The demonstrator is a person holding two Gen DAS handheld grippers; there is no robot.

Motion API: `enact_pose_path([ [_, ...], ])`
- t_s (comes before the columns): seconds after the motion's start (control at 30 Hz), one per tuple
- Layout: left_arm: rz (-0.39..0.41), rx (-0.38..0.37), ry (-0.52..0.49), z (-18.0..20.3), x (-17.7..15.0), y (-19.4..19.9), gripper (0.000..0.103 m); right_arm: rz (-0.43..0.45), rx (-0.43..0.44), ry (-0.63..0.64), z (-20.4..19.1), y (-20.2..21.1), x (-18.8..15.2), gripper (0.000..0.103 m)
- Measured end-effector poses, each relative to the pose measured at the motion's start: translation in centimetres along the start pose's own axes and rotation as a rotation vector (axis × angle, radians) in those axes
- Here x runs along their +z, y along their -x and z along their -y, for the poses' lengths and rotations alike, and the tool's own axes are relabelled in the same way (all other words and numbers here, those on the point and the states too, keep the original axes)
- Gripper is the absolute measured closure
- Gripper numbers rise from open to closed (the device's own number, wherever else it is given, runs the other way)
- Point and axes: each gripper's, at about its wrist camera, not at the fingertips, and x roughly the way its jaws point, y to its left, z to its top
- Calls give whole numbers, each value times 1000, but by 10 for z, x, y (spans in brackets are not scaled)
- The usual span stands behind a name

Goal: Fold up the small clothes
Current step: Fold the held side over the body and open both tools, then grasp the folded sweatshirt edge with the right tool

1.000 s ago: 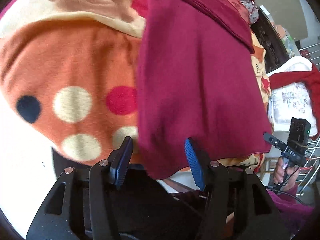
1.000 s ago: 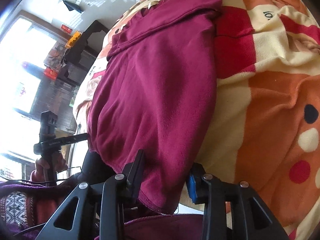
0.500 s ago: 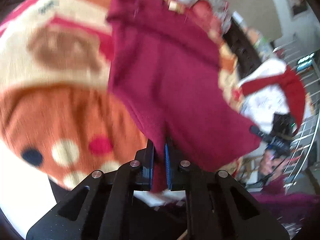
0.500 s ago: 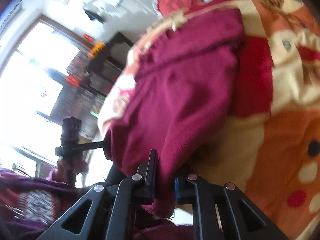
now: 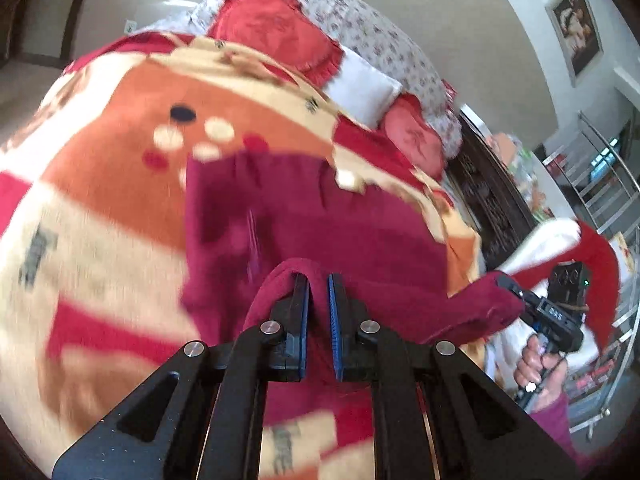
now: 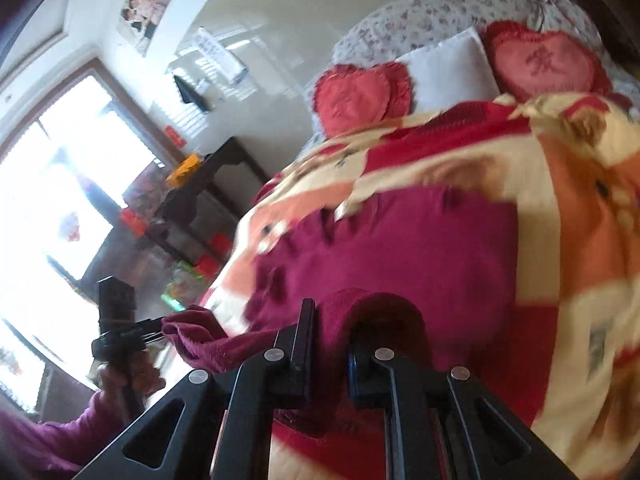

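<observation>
A dark maroon garment [image 5: 320, 216] lies on a patterned orange, cream and red blanket [image 5: 100, 168] on a bed. My left gripper [image 5: 319, 280] is shut on the garment's near hem, which is lifted and draped over the fingers. My right gripper [image 6: 329, 312] is shut on the other end of the same hem, with the garment [image 6: 400, 256] spread beyond it. Each gripper shows in the other's view, the right [image 5: 516, 292] and the left [image 6: 158, 328], both pinching the hem.
Heart-shaped red cushions [image 5: 276, 28] and a white pillow [image 5: 360, 84] lie at the head of the bed. A dark wooden cabinet [image 5: 492, 200] stands beside the bed. A window [image 6: 52, 184] and a metal rack [image 5: 600, 176] are off to the side.
Both grippers were open around the hem a second ago, closed on it, and have now lifted it and carried it forward over the garment toward the head of the bed.
</observation>
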Motion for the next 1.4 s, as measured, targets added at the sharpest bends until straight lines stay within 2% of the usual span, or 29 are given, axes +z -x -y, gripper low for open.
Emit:
enact_pose_path([
  [0.1, 11, 52, 24, -13, 34, -37, 95, 13, -55, -27, 22, -29, 31, 91],
  [0.2, 15, 94, 38, -26, 50, -63, 95, 12, -87, -94, 52, -60, 50, 91],
  [0.33, -32, 93, 94, -45, 64, -89, 95, -20, -137, -79, 69, -95, 64, 89],
  [0.37, -43, 81, 108, -47, 65, -88, 91, -38, -152, -86, 71, -98, 66, 87],
  [0.4, -43, 55, 113, -49, 67, -85, 83, -41, -142, -99, 74, -97, 66, 80],
  [0.43, -36, 40, 100, -47, 68, -79, 65, -30, -111, -118, 75, -93, 66, 70],
  [0.47, -24, 44, 84, -44, 69, -73, 51, -14, -86, -128, 75, -86, 64, 67],
  [0.5, 0, 60, 71, -42, 70, -66, 30, 8, -82, -127, 74, -78, 62, 63],
  [0.53, 52, 69, 66, -39, 72, -53, 25, 37, -97, -118, 73, -67, 59, 61],
  [0.63, 82, 41, 55, -34, 74, -42, 25, 111, -109, -104, 71, -44, 52, 61],
  [0.7, 84, 61, 30, -29, 71, -43, 25, 107, -104, -60, 62, -40, 45, 65],
  [0.77, 84, 72, 37, -29, 64, -47, 25, 65, -139, 20, 49, -49, 39, 67],
  [0.87, 85, 45, 90, -34, 54, -50, 25, 28, -167, 114, 32, -68, 32, 67],
  [1.0, 94, 90, 65, -35, 52, -57, 25, 39, -213, 122, 37, -93, 39, 67],
  [1.1, 90, 94, 71, -35, 58, -68, 25, 12, -247, 69, 54, -122, 59, 67],
  [1.13, 73, 105, 67, -35, 61, -75, 25, -3, -269, 55, 59, -131, 64, 67],
  [1.23, 22, 214, 74, -43, 67, -107, 25, -20, -310, 55, 69, -157, 76, 67],
  [1.33, -47, 272, 82, -52, 67, -131, 25, -29, -345, 62, 62, -158, 82, 66],
  [1.4, -42, 293, 57, -52, 64, -137, 25, 1, -337, 81, 53, -143, 81, 65],
])
